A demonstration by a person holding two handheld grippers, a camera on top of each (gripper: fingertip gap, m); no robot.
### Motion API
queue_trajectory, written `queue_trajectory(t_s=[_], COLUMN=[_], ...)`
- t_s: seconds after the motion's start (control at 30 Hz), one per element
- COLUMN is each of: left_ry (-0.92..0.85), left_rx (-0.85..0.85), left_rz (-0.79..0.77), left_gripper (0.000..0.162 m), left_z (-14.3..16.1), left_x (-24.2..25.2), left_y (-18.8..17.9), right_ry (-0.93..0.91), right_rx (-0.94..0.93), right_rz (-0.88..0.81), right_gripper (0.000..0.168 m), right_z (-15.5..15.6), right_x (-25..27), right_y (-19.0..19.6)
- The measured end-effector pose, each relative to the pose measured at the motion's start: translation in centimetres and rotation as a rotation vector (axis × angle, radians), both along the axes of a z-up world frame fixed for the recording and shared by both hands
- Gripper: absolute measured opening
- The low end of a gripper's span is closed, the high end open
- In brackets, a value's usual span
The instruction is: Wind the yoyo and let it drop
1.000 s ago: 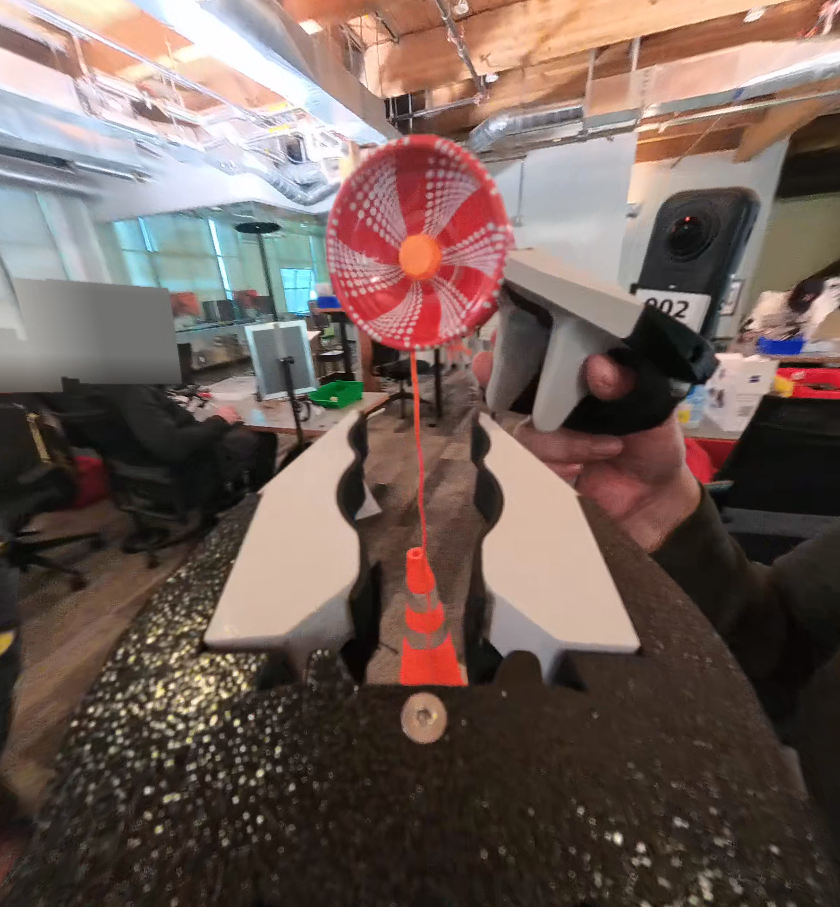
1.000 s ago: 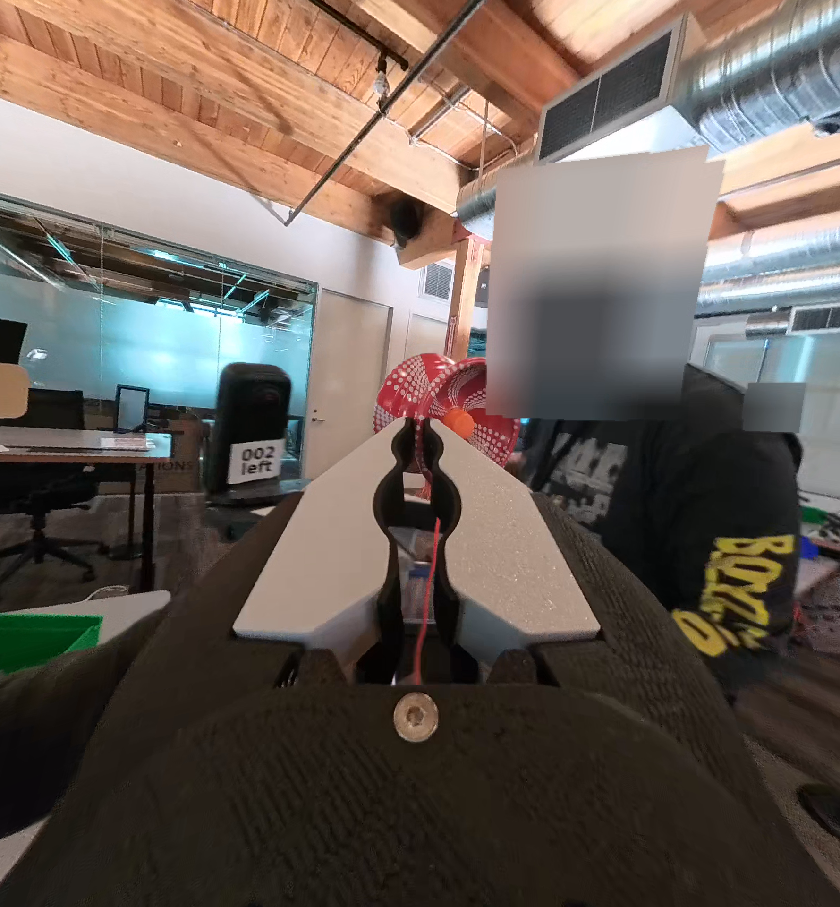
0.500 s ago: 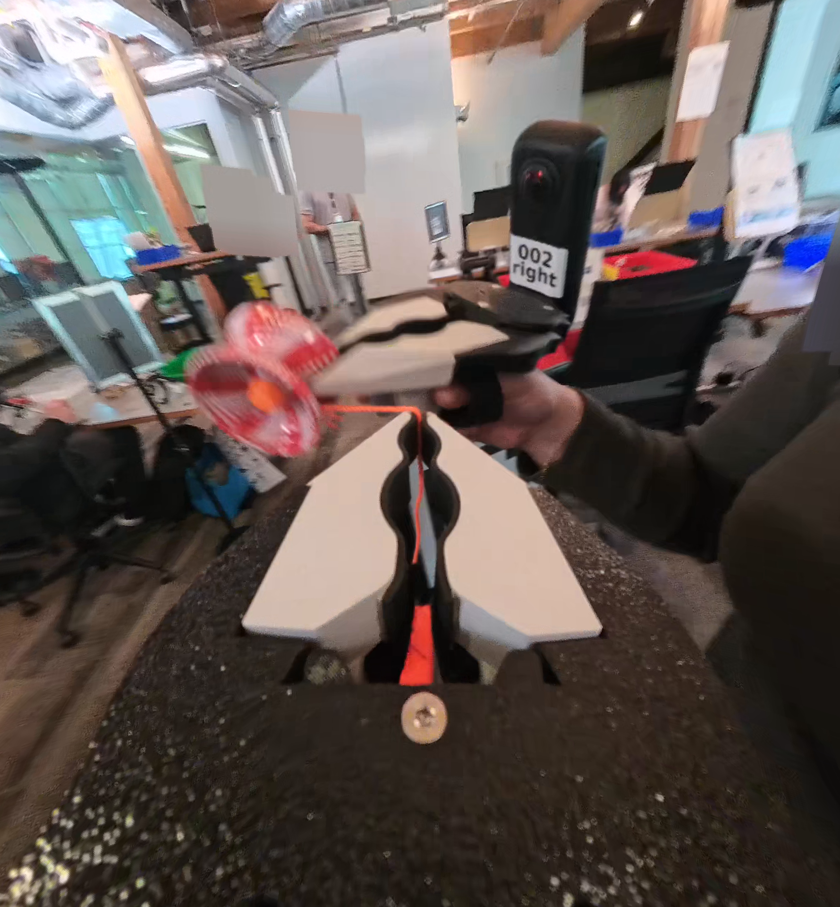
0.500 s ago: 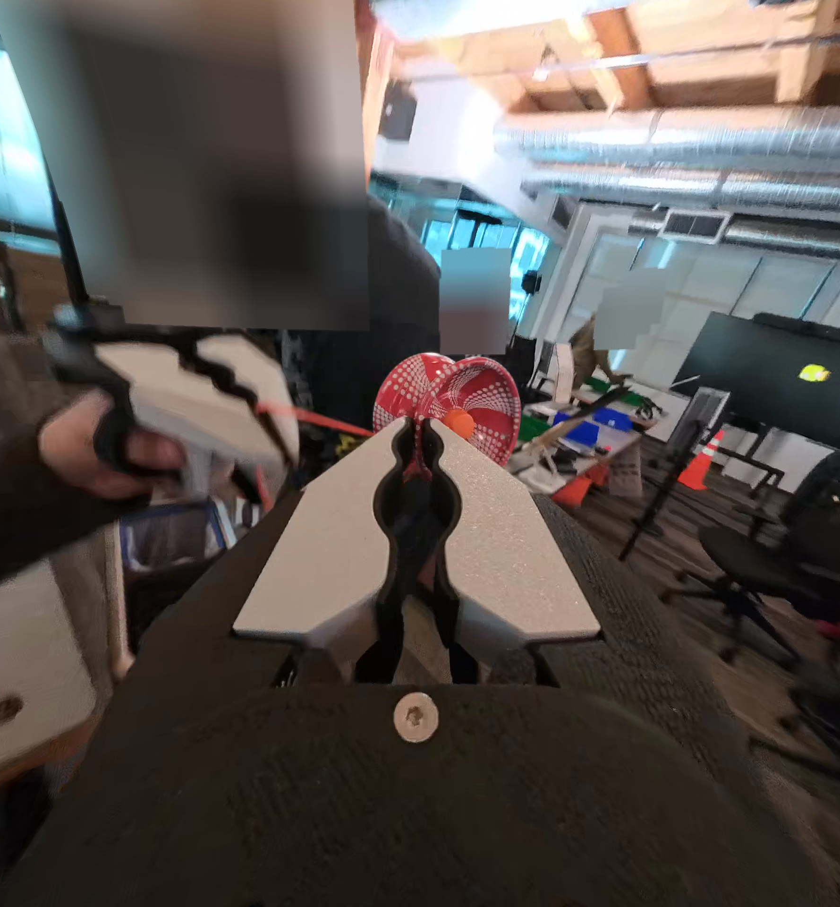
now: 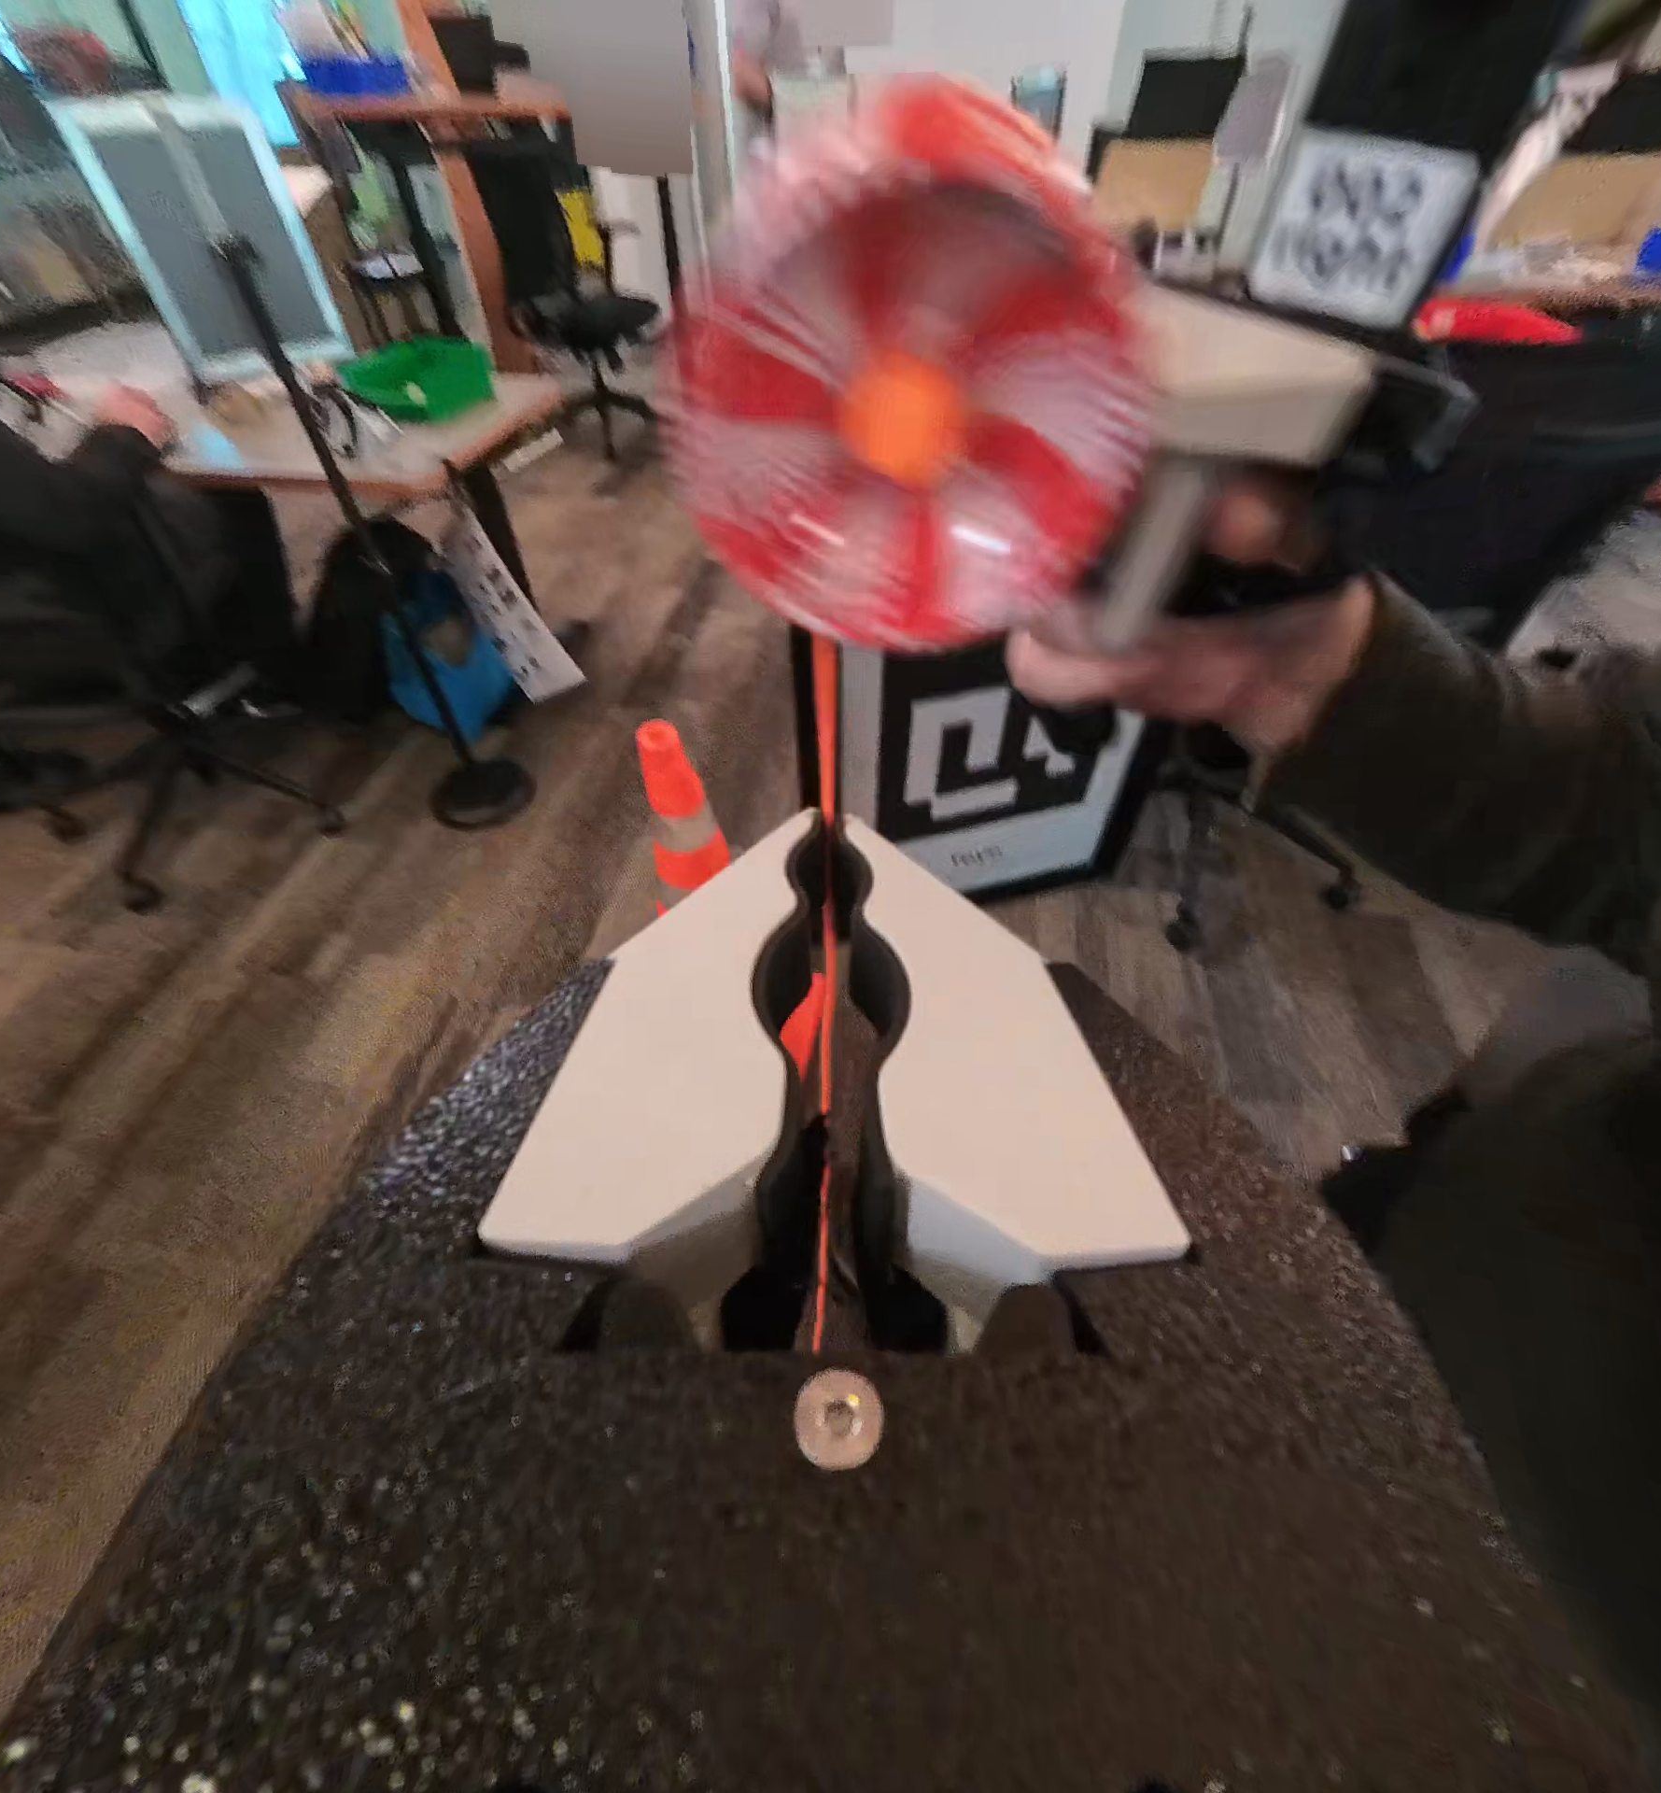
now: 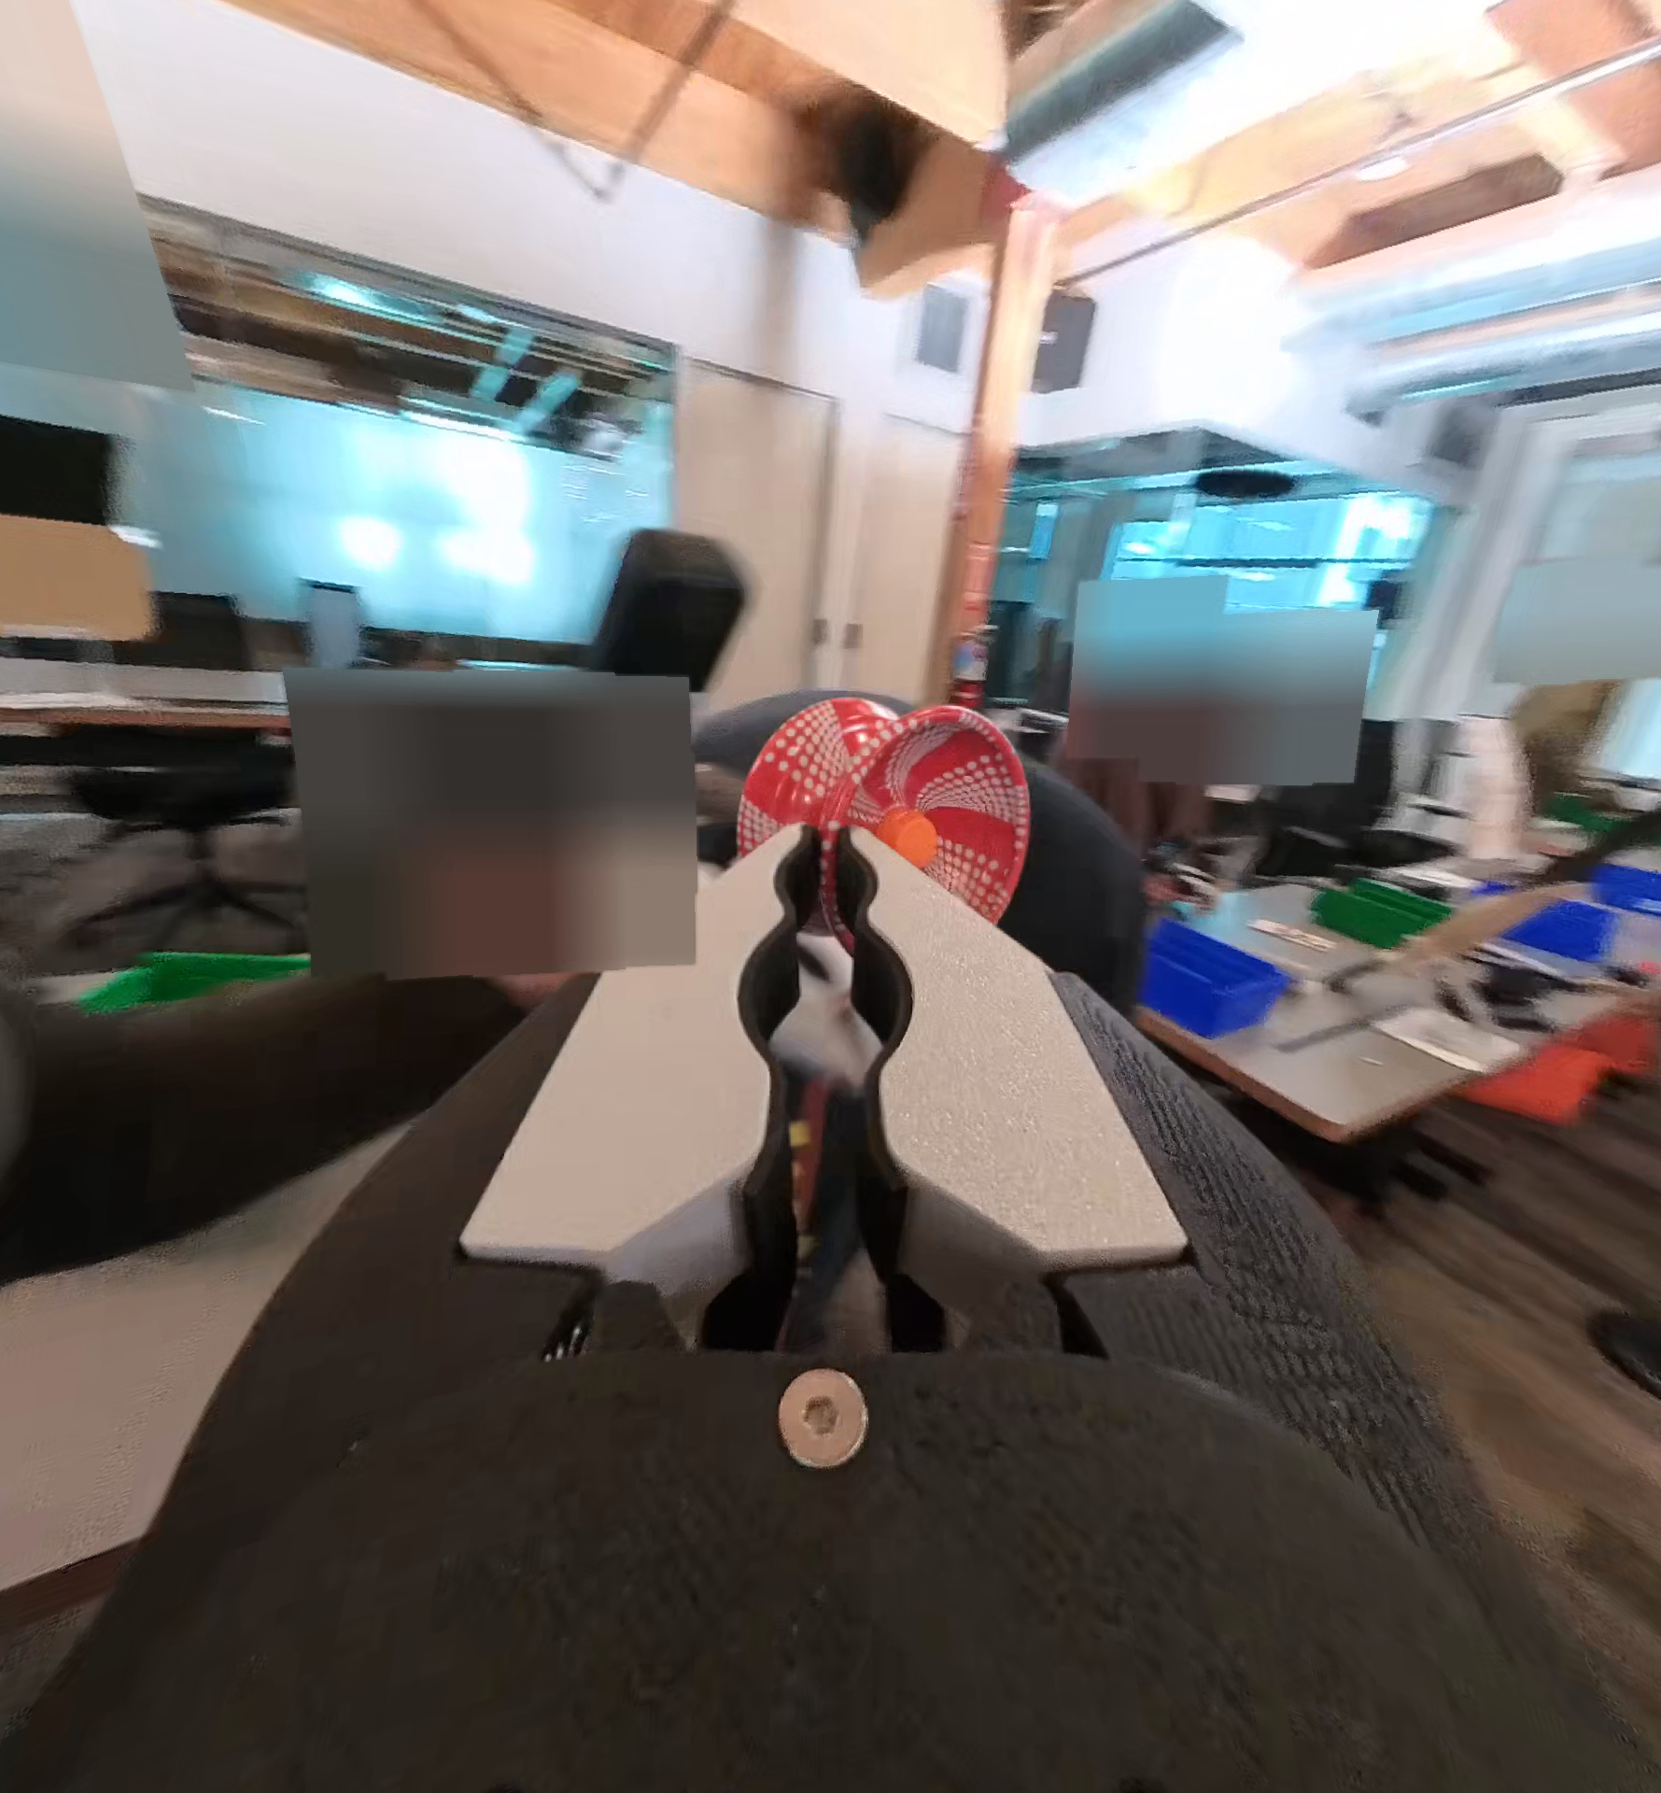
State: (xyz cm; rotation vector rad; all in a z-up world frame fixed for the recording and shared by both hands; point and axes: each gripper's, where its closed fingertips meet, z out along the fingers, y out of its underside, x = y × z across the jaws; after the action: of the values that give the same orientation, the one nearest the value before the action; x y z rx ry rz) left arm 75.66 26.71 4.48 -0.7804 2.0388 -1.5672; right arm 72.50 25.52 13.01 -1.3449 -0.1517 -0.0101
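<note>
Bright indoor light, motion blur, fisheye edges

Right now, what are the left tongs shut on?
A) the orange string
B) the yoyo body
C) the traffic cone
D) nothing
A: the left tongs are closed on the orange string, which runs up to the yoyo held at its axle by the right tongs.

Left gripper point(image 5: 828, 844) pinches string point(image 5: 824, 970) below seemingly spinning yoyo point(image 5: 904, 364).
</note>
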Motion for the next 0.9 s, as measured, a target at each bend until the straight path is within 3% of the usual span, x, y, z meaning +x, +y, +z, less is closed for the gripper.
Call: queue_trajectory(t_s=[0.07,0.13,0.3,0.4,0.47,0.57,0.67,0.77,0.9], left_ry=[0.017,-0.033,-0.124,-0.086,-0.039,0.048,0.126,0.086,-0.028], left_rx=[0.026,0.006,0.155,0.209,0.137,0.048,0.038,0.036,0.136], left_rz=[-0.071,-0.098,0.133,0.180,0.137,0.056,-0.071,-0.096,0.130], left_gripper=[0.000,0.000,0.000,0.000,0.000,0.000,0.000,0.000,0.000], left_z=[-1.2,0.5,3.9,2.7,1.3,-1.5,-3.7,-2.2,1.1], left_x=[-2.0,-3.2,-1.8,-1.2,-1.0,-1.2,-2.9,-4.0,-3.2], left_y=[-1.6,-2.2,2.5,4.0,3.2,1.0,-1.6,-1.5,3.4], right_ry=[-0.067,-0.189,-0.355,-0.207,-0.102,0.002,-0.047,-0.166,-0.286], right_rx=[-0.070,-0.186,-0.377,-0.256,-0.148,-0.055,-0.120,-0.272,-0.436], right_rz=[-0.132,-0.176,0.014,0.279,0.331,0.262,0.045,-0.050,0.093], right_gripper=[0.001,0.001,0.002,0.001,0.001,0.001,0.001,0.001,0.002], right_z=[-1.3,-3.5,-7.4,-5.4,-3.4,-2.1,-3.7,-7.0,-10.5], right_x=[2.5,3.3,0.5,-2.6,-2.6,-1.0,2.0,3.4,0.9], right_y=[0.9,1.8,2.0,0.8,0.5,1.3,2.6,3.3,2.7])
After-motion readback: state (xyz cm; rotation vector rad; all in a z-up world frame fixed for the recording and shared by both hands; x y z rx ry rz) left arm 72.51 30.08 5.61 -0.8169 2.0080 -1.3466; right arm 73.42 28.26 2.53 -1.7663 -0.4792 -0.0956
